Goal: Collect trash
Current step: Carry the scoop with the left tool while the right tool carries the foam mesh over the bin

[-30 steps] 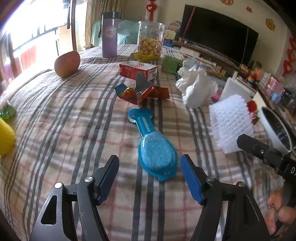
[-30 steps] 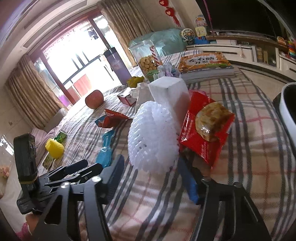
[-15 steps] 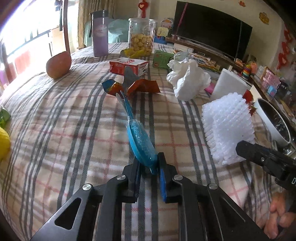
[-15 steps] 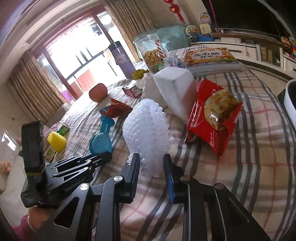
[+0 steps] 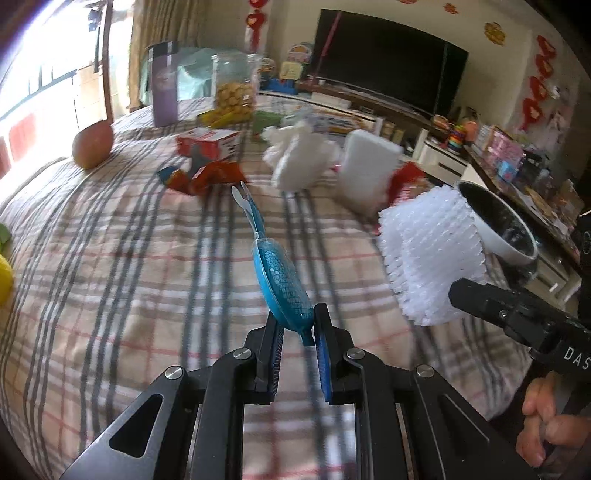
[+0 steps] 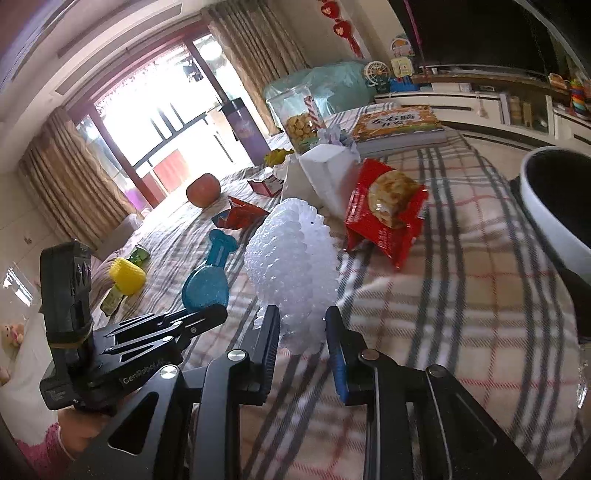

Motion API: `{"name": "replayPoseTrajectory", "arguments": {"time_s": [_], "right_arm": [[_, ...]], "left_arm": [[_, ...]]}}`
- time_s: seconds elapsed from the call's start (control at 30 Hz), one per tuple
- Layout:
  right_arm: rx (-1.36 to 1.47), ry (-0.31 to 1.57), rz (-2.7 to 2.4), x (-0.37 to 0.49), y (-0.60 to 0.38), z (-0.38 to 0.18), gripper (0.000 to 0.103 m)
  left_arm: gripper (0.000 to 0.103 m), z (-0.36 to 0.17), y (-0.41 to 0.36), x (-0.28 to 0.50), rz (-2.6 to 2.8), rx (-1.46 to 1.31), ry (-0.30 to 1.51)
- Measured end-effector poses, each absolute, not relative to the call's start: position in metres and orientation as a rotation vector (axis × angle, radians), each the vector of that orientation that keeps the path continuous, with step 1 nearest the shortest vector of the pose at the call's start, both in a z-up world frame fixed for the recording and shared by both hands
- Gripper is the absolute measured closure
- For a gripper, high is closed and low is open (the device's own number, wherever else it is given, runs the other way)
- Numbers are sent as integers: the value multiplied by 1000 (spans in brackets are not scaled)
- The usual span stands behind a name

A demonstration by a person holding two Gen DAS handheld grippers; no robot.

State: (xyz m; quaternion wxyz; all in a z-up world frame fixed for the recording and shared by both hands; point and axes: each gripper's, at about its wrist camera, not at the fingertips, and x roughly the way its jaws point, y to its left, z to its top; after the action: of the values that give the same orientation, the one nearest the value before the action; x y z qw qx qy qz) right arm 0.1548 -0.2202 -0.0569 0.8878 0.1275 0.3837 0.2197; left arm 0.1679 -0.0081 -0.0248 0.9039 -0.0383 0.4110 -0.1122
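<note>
Both our grippers grip trash over the plaid tablecloth (image 5: 110, 258).

Our left gripper (image 5: 297, 332) clamps the blue package (image 5: 282, 280) by its near end, tilted up; our right gripper (image 6: 301, 328) pinches the white foam net (image 6: 295, 258), with the bin (image 6: 554, 199) far right.

Home living room. Large dark television (image 5: 388, 59) on a low media console (image 5: 369, 107) along the far wall. Red paper decorations (image 5: 535, 99) on the cream wall; a red hanging ornament (image 6: 345, 29) near the window. Brown curtains (image 6: 74, 184) frame a tall glazed balcony door (image 6: 155, 136). In front, a surface under a plaid cloth (image 5: 110, 258) with household clutter: a cookie jar (image 5: 236, 86), an apple (image 5: 92, 144), snack packets (image 6: 386, 210).
</note>
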Motion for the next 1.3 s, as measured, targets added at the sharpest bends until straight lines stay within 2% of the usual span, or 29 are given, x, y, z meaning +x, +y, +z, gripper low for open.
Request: {"name": "replayPoseTrajectory", "arguments": {"time_s": [0.57, 1.3], "right_arm": [[327, 723, 305, 123, -293, -42, 77], [406, 665, 131, 116, -376, -34, 77]], "left_arm": [[88, -6, -83, 150, -397, 61, 802], [88, -11, -165, 186, -533, 143, 793]]}}
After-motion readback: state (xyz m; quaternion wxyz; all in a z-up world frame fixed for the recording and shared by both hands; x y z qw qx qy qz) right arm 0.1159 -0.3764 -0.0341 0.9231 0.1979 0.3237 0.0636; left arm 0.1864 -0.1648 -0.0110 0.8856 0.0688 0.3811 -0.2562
